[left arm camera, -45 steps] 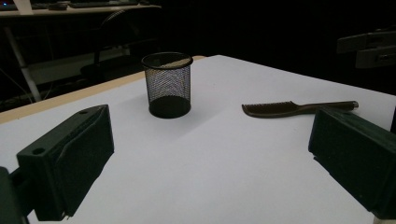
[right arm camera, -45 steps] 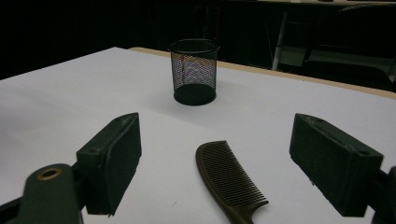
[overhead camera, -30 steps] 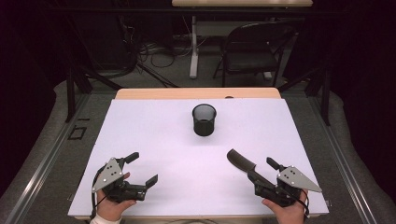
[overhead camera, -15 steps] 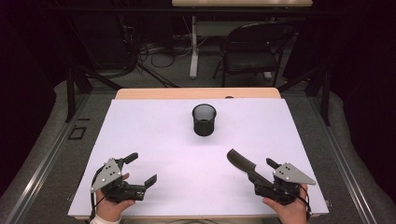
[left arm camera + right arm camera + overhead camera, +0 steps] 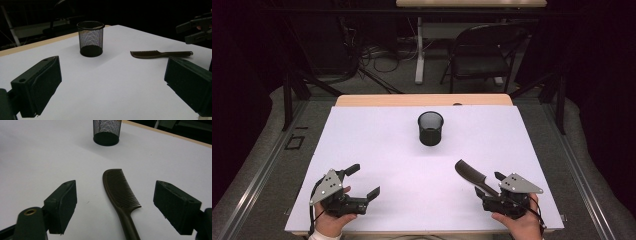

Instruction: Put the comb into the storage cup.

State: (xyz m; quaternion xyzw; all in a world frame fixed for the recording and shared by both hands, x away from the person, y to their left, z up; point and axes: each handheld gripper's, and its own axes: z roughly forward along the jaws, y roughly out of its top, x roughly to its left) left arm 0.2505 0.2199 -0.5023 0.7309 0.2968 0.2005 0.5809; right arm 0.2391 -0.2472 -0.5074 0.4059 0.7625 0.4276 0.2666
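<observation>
A dark comb point(image 5: 470, 174) lies flat on the white table point(image 5: 377, 140), teeth end toward the middle and handle toward the near right. My right gripper point(image 5: 491, 186) stands open around that handle; in the right gripper view the comb point(image 5: 120, 190) runs between the wide jaws of the gripper point(image 5: 115, 207) and neither pad touches it. A black mesh cup point(image 5: 430, 128) stands upright beyond it, empty as far as I can tell. My left gripper point(image 5: 364, 180) rests at the near left, open with nothing in it. The left gripper view takes in the cup point(image 5: 90, 38) and the comb point(image 5: 160, 53).
A wooden strip point(image 5: 422, 100) borders the table's far edge. A dark chair point(image 5: 484, 50) and floor cables lie beyond it. The right gripper point(image 5: 197, 28) appears at the upper right of the left gripper view.
</observation>
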